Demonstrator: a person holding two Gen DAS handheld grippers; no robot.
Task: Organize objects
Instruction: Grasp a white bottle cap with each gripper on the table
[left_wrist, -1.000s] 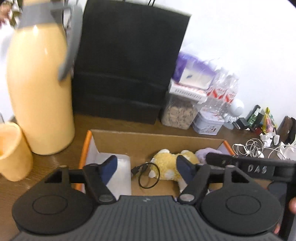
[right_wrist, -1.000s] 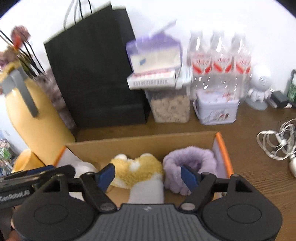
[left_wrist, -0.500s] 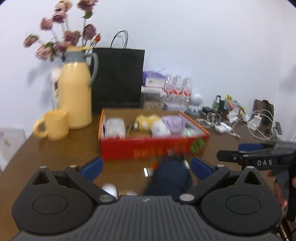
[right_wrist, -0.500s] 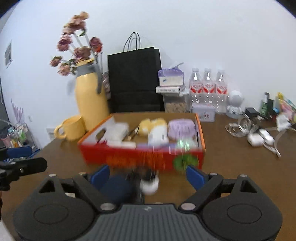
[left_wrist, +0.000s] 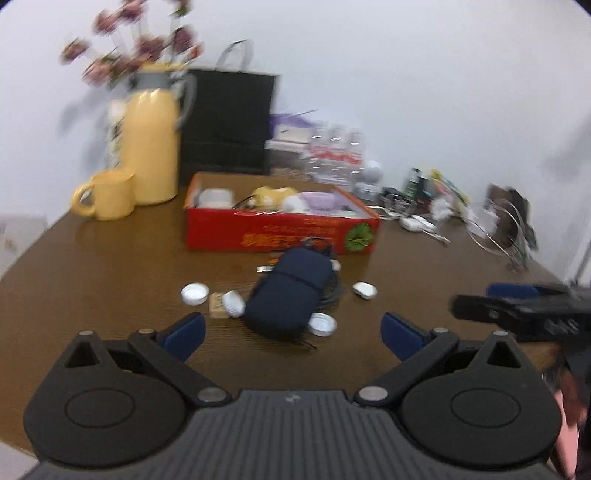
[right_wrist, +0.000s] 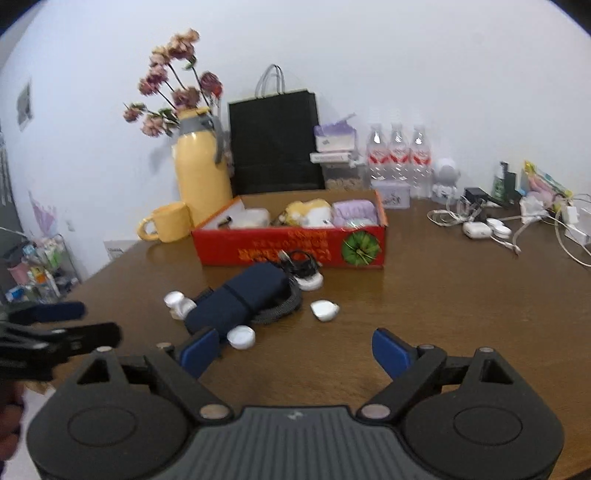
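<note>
Left tool (left_wrist: 291, 330) and right tool (right_wrist: 293, 350) spread empty, navy pouch (left_wrist: 290, 295) among white caps (left_wrist: 194, 293), red box (left_wrist: 280, 230) behind.

Bare bench (right_wrist: 424, 306) in front of both grippers, wide open on the right side up to the cable clutter (right_wrist: 517, 221) at the far right. Centre lane blocked: dark blue pouch (right_wrist: 240, 299) lying tilted, white caps (left_wrist: 194, 293) scattered close around it, black cord (right_wrist: 299, 264) at its far end. Red box (right_wrist: 291, 247) stands across just behind. Left of the box: yellow mug (right_wrist: 166, 223) and yellow jug (right_wrist: 201, 181). Black bag (right_wrist: 275, 144) and bottles (right_wrist: 397, 155) line the wall.
</note>
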